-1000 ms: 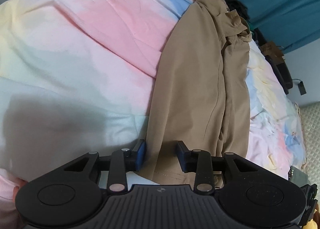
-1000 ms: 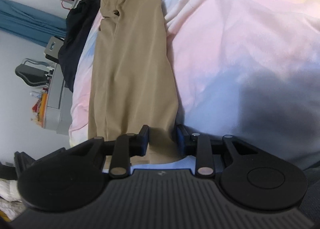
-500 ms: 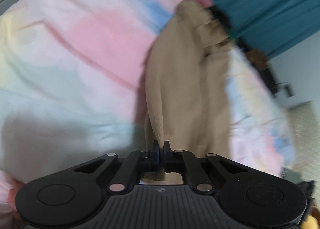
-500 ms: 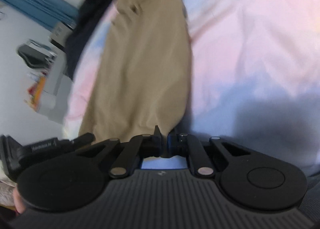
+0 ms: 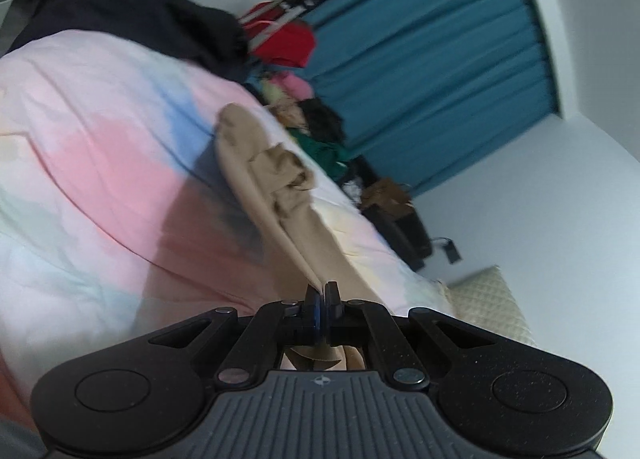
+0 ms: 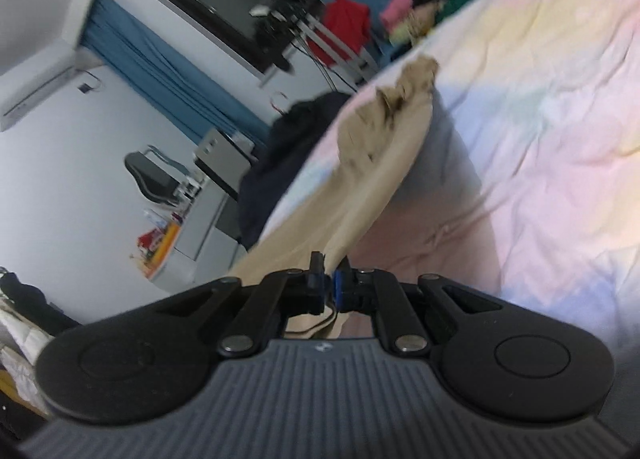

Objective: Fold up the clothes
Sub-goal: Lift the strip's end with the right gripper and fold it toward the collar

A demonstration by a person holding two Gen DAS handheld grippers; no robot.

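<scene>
A pair of tan trousers [image 5: 280,195] stretches away from me over a pastel tie-dye bed cover [image 5: 92,163]. My left gripper [image 5: 321,293] is shut on the near hem of the trousers and holds it lifted off the bed. In the right wrist view the same tan trousers [image 6: 372,175] rise from the bed cover [image 6: 540,147] to my right gripper [image 6: 329,277], which is shut on the other corner of the near hem. The far waist end is bunched and still rests on the bed.
A pile of dark, red, pink and green clothes [image 5: 280,59] lies at the far edge of the bed, before a blue curtain [image 5: 432,59]. In the right wrist view a dark garment [image 6: 280,151], a desk [image 6: 208,199] and a chair [image 6: 152,175] stand left of the bed.
Both grippers closed on the trousers' near hem, then lifted it up off the bed. The trousers now hang taut from the grippers and the views tilt up toward the room.
</scene>
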